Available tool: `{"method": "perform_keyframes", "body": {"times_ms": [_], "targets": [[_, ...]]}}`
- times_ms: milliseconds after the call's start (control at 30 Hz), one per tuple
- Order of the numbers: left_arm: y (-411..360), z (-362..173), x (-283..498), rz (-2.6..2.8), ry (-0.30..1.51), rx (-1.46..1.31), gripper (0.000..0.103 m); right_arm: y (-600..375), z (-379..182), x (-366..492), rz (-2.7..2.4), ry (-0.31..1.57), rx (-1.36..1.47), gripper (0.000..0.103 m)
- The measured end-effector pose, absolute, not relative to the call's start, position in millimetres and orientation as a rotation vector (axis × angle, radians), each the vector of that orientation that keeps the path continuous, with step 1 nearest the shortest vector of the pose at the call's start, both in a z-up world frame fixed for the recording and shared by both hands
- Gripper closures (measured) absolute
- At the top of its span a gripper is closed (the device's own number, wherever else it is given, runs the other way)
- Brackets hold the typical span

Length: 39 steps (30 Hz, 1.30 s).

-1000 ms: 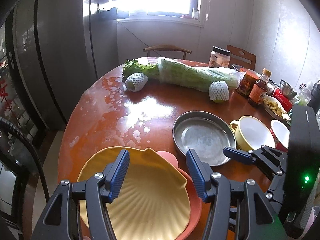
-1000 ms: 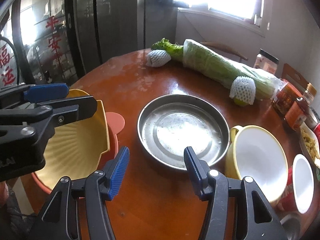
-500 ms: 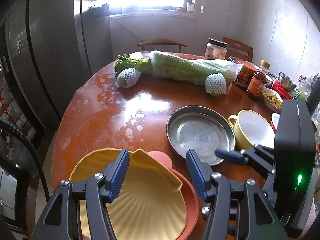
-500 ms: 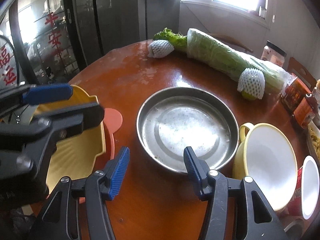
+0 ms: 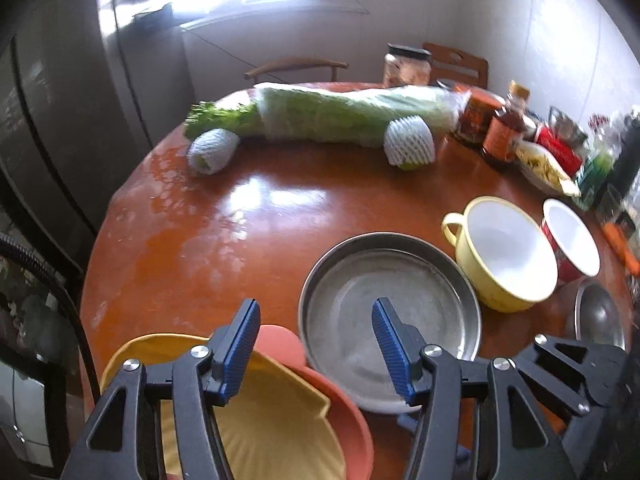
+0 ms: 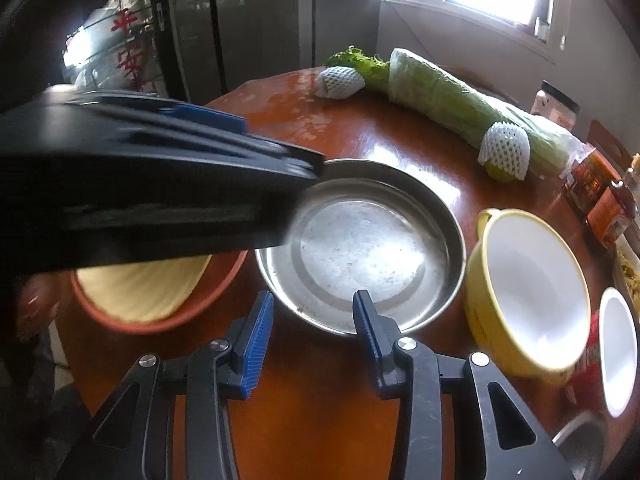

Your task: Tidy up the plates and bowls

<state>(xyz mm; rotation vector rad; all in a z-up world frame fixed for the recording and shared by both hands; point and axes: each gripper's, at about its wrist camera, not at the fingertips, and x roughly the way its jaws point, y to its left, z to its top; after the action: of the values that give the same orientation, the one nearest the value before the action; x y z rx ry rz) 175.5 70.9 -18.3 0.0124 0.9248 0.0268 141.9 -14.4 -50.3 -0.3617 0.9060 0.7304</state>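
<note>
Right gripper (image 6: 313, 320) half open, empty, straddling near rim of round steel plate (image 6: 360, 248). Left gripper (image 5: 314, 342) wide open above ribbed yellow shell plate (image 5: 272, 424) inside coral bowl (image 5: 352, 420).

text check | red Chinese characters on the dark glossy cabinet door (image 6: 128, 56), too blurry for me to read | bottle and jar labels: unreadable too

**Tool hardware, both hands**

Left tool (image 5: 312, 344): black angular plastic arms, blue ribbed pads (image 5: 240, 350), silver screw heads at the pivots. Black corrugated cable at the left edge. Right tool (image 6: 312, 332): same black frame, blue ribbed pads (image 6: 256, 340), silver screws.
</note>
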Motion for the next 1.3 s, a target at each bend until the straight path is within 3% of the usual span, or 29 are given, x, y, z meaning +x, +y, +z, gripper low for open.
{"method": "perform_keyframes", "body": {"times_ms": [233,700,1300], "targets": [[56,-29,178,-0.01,0.957,0.038,0.05,-32,-49,113,0.753,0.895,-0.397,0.061],[12,-50,164,-0.129,1.027,0.092,0.077,-74,-48,63,0.72,0.88,-0.425,0.06],[-14,-60,136,-0.116,1.006,0.156,0.078,-133,-42,34,0.562,0.884,-0.243,0.056]]}}
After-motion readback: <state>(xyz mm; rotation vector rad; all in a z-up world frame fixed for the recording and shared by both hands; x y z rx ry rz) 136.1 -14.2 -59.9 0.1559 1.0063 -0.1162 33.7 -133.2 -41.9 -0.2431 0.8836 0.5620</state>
